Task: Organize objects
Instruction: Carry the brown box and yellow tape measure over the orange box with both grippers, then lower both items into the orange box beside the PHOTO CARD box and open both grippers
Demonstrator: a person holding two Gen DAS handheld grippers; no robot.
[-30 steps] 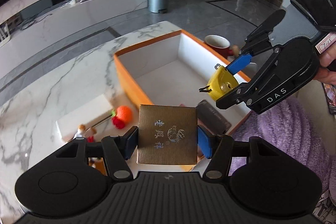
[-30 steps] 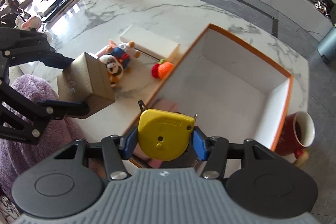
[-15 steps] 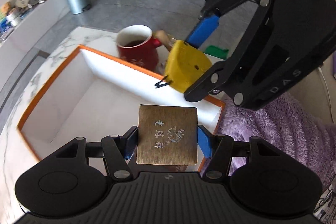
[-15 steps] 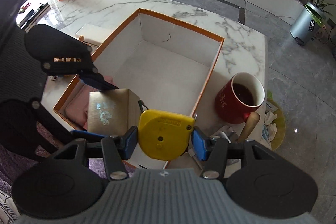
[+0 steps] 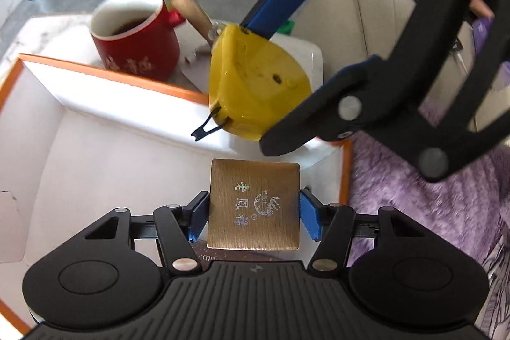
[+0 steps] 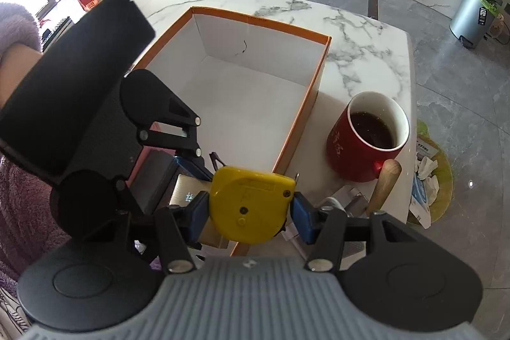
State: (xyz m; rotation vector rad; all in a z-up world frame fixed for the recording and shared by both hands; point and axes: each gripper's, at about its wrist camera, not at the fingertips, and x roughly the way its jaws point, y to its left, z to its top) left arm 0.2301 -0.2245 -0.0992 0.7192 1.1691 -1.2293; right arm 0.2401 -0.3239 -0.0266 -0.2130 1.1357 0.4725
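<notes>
The left gripper is clamping a small gold box between its blue pads, hanging over the near corner of the orange box. The right gripper is gripping a yellow tape measure just above that box's rim, beside the red mug.

Both wrist views look steeply down, close above the orange-rimmed box. Shared: red mug, upper left in the left view, right of centre in the right.
</notes>
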